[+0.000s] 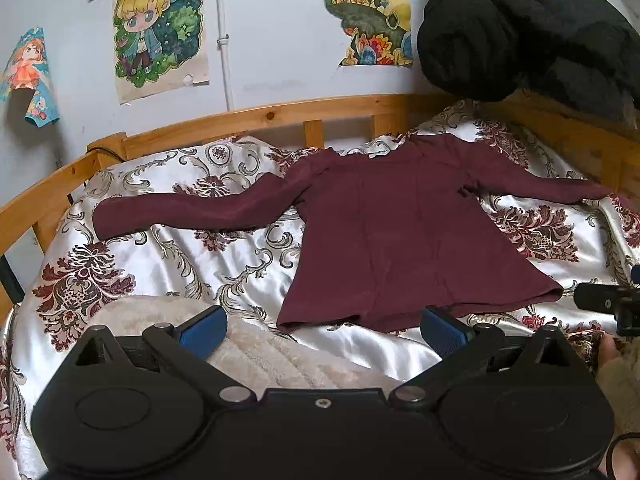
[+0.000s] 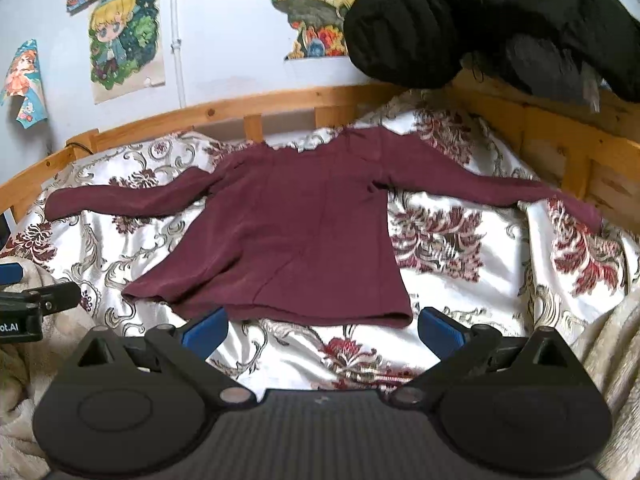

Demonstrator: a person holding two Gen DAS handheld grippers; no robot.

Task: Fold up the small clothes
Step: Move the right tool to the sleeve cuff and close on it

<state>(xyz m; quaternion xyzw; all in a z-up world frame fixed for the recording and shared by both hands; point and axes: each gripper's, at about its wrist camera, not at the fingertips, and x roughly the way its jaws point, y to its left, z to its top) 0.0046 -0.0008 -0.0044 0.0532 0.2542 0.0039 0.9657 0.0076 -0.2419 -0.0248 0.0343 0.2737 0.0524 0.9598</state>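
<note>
Lying spread flat on the bed, a dark maroon long-sleeved knit top (image 1: pixel 400 224) (image 2: pixel 296 232) faces up with its neckline toward the light wooden slatted bed rail (image 1: pixel 248 118) (image 2: pixel 248 106) and its hem toward the cameras; both sleeves stretch out sideways, one toward the left rail, the other running to the right edge of the bed; the body shows a few soft lengthwise creases and is not yet folded; under it lies a shiny white satin bedspread with dark red and grey floral scrolls (image 1: pixel 168 256) (image 2: pixel 460 248), and a cream fleecy blanket (image 1: pixel 256 344) (image 2: pixel 616 360) is bunched at the near side; the left hand-held gripper (image 1: pixel 322 326) hovers just short of the hem with its blue-padded fingers (image 1: pixel 202 330) spread wide and released, nothing between them; the right hand-held gripper (image 2: pixel 322 326) sits likewise before the hem, fingers (image 2: pixel 440 330) splayed apart and empty, the left pad overlapping the hem's edge in view, though contact cannot be told; each gripper's black tip shows at the edge of the other's view; a black quilted padded jacket (image 1: pixel 528 36) (image 2: pixel 480 20) is heaped over the right corner of the rail; colourful cartoon paper drawings (image 1: pixel 160 28) (image 2: pixel 124 36) hang on the pale wall behind.
</note>
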